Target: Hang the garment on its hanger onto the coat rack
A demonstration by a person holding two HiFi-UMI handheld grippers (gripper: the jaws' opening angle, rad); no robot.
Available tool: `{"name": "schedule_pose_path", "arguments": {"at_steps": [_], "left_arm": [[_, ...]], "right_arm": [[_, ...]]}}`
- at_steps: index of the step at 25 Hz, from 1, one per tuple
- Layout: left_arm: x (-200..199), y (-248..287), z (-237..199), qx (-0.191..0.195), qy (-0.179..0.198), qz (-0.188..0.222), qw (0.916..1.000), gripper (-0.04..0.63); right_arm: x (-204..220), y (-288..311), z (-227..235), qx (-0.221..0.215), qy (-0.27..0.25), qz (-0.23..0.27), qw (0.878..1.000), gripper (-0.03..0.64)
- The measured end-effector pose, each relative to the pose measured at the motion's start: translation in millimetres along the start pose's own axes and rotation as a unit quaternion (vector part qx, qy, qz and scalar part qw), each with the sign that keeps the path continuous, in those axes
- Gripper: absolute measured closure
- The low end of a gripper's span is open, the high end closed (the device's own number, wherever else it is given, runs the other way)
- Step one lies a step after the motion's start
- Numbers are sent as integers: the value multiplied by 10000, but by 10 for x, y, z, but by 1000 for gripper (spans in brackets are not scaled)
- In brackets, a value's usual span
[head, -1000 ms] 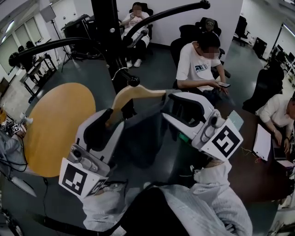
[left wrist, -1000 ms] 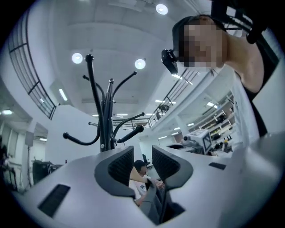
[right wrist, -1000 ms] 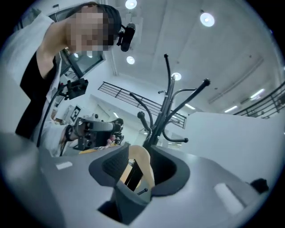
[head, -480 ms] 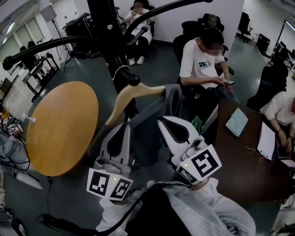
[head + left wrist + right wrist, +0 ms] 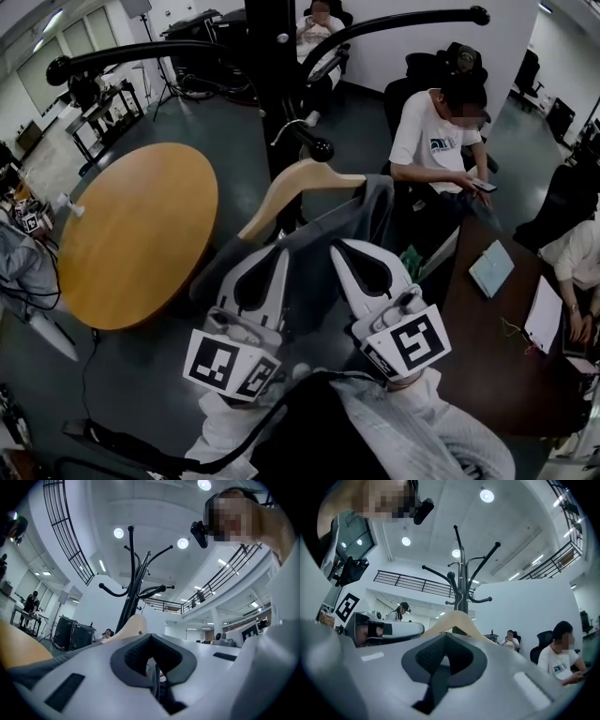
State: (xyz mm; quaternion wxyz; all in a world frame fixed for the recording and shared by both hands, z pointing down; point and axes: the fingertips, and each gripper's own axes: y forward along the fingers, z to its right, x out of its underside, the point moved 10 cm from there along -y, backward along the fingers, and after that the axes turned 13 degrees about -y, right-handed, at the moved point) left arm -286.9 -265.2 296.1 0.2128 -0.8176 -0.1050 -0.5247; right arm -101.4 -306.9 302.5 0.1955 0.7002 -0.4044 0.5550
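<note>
The grey garment [image 5: 378, 208] drapes from its wooden hanger [image 5: 298, 182], whose wire hook sits at a knobbed arm [image 5: 314, 145] of the black coat rack [image 5: 272, 66]. The left gripper [image 5: 278, 253] and right gripper [image 5: 340, 247] point at the cloth side by side, each with its jaws pressed together on nothing. A round wooden table [image 5: 131, 234] stands to the left; a seated person [image 5: 436, 141] and a dark desk [image 5: 487, 356] crowd the right.

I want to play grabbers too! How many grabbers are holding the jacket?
2. The left gripper pinches the garment on its left side, the right gripper pinches it alongside, both under the wooden hanger. None looks hidden.
</note>
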Motion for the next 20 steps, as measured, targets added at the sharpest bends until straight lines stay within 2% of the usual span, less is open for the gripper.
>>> {"name": "schedule_pose_path", "arguments": {"at_steps": [7, 20], "left_arm": [[27, 31, 39, 52, 115, -125, 9998, 591], [119, 65, 38, -2, 158, -143, 9998, 591]], "right_arm": [[15, -2, 16, -49, -24, -97, 9999, 617], [148, -69, 150, 169, -6, -223, 9996, 617]]}}
